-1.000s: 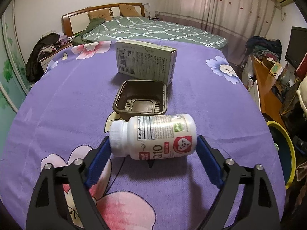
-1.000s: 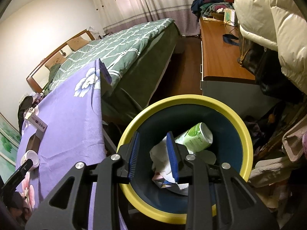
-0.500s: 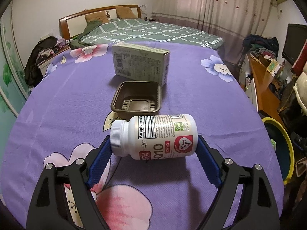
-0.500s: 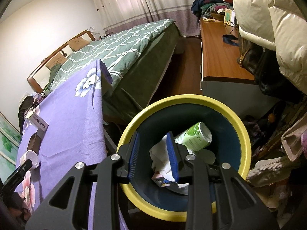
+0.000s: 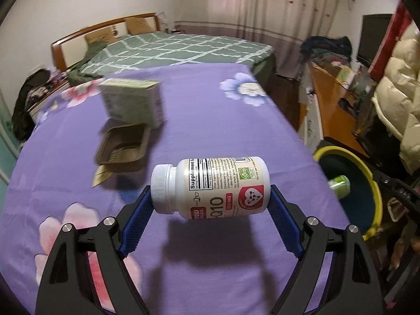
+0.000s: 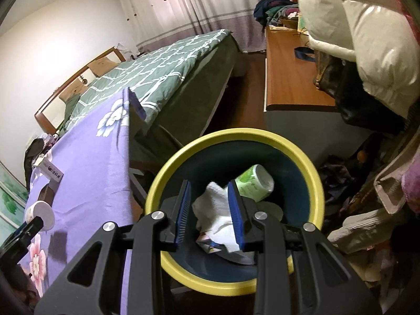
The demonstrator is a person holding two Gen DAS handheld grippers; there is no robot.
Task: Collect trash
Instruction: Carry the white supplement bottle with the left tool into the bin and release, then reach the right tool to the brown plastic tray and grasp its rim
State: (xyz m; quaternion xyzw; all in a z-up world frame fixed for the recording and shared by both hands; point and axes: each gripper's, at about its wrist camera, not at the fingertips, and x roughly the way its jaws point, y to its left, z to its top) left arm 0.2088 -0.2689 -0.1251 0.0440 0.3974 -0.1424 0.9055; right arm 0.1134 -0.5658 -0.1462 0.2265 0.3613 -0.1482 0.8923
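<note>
My left gripper (image 5: 210, 204) is shut on a white supplement bottle (image 5: 212, 187), held sideways above the purple flowered tablecloth (image 5: 199, 110). A brown plastic tray (image 5: 122, 145) and a pale green carton (image 5: 131, 102) lie on the table beyond. My right gripper (image 6: 210, 210) hovers over the yellow-rimmed bin (image 6: 312, 170), jaws partly open with nothing gripped. Inside the bin lie a white crumpled tissue (image 6: 215, 210) and a green-white cup (image 6: 254, 182). The bin also shows in the left wrist view (image 5: 370, 183) at the right.
A bed with a green checked cover (image 5: 170, 50) stands behind the table. A wooden desk (image 6: 291, 78) with clothes and a cream puffy jacket (image 6: 367, 31) is at the right. Bags and clutter (image 6: 367, 223) lie on the floor by the bin.
My left gripper has lifted the bottle off the table and swung right toward the bin. The right gripper has stayed over the bin.
</note>
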